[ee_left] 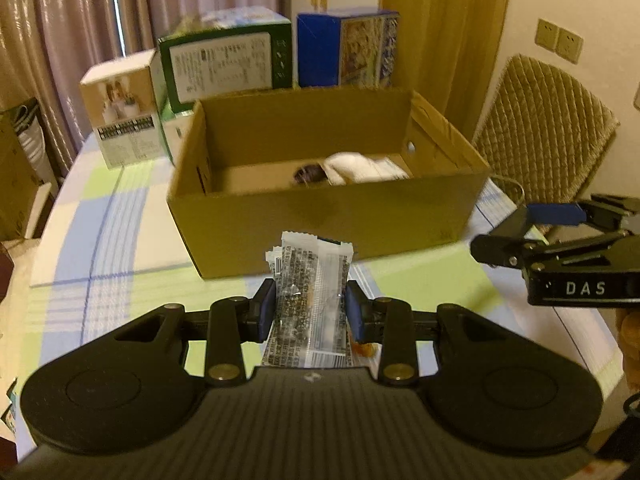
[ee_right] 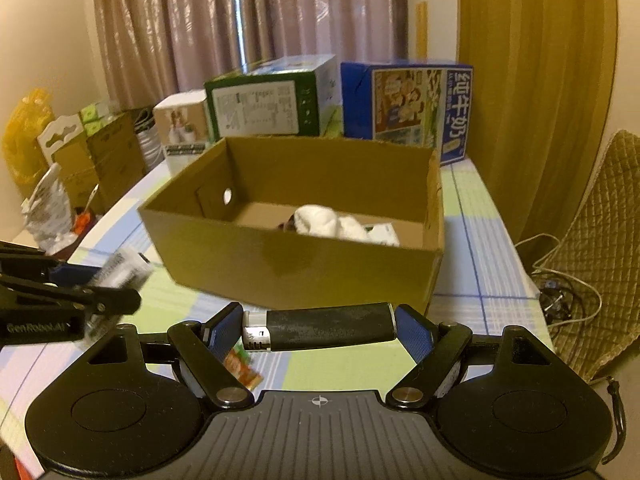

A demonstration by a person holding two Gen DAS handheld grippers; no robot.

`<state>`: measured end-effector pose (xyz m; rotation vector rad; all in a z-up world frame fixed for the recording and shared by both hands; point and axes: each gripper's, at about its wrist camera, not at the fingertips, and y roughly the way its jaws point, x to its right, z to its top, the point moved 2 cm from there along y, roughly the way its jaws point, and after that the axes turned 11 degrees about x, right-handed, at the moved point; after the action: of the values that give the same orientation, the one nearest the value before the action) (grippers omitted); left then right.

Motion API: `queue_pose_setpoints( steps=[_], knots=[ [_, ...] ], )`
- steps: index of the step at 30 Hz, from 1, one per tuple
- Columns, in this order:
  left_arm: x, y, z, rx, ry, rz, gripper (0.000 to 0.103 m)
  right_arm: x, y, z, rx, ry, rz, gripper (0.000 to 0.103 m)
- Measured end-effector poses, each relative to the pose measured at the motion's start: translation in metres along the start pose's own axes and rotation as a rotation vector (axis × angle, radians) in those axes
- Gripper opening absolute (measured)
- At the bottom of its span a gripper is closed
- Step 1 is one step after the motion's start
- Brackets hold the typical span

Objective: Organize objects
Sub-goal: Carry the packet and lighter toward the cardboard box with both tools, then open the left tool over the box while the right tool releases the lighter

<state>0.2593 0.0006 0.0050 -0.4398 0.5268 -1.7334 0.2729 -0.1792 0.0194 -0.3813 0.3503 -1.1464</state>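
Snack packet (ee_left: 310, 280) pinched in left hand-held gripper (ee_left: 311, 310), lighter (ee_right: 320, 326) clamped endwise in right hand-held gripper (ee_right: 320, 330), both short of cardboard box (ee_right: 296, 264) on counter (ee_left: 100, 220); next, probably over rim, then release.

You see dim, warm yellowish indoor light; daylight slits through the curtains (ee_right: 240, 32) at 12 o'clock, edges bow, distant boxes blur.

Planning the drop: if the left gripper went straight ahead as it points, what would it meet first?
Probably the near wall of the cardboard box; the left gripper, holding a packet, seems below its rim, though depth is unclear.
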Motion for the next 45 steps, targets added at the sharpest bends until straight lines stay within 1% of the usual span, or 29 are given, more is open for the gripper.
queue_pose_setpoints(
  steps=[3,5,8,12,15,18,22,30,35,38,40,45],
  knots=[
    [-0.005,0.004,0.009,0.013,-0.018,-0.001,0.031,0.005,0.000,0.007,0.023,0.031,-0.010,0.079],
    [-0.007,0.006,0.015,0.021,-0.017,-0.001,0.031,0.007,-0.002,0.011,0.037,0.069,0.006,0.079],
    [-0.011,0.013,0.029,0.032,0.000,0.005,0.031,0.006,-0.003,0.019,0.065,0.073,0.005,0.079],
    [-0.021,0.023,0.045,0.035,-0.012,0.014,0.031,0.007,0.008,0.034,0.087,0.079,-0.009,0.079],
    [-0.021,0.029,0.056,0.038,-0.012,0.010,0.031,0.009,0.013,0.048,0.124,0.082,-0.021,0.079],
    [-0.020,0.034,0.069,0.060,0.006,0.018,0.031,0.009,0.019,0.061,0.149,0.092,-0.020,0.079],
    [-0.025,0.042,0.084,0.078,-0.008,0.020,0.031,0.009,0.034,0.070,0.145,0.101,-0.019,0.079],
    [-0.031,0.059,0.100,0.087,-0.012,0.023,0.031,0.008,0.060,0.081,0.144,0.114,-0.019,0.079],
    [-0.038,0.067,0.103,0.081,-0.031,0.026,0.031,0.011,0.072,0.079,0.125,0.133,-0.025,0.079],
    [-0.039,0.070,0.102,0.077,-0.032,0.025,0.031,0.011,0.076,0.079,0.124,0.144,-0.034,0.079],
    [-0.039,0.073,0.101,0.073,-0.033,0.027,0.031,0.012,0.079,0.077,0.118,0.161,-0.025,0.079],
    [-0.039,0.080,0.098,0.064,-0.036,0.024,0.031,0.011,0.087,0.078,0.116,0.164,-0.032,0.079]
  ],
)
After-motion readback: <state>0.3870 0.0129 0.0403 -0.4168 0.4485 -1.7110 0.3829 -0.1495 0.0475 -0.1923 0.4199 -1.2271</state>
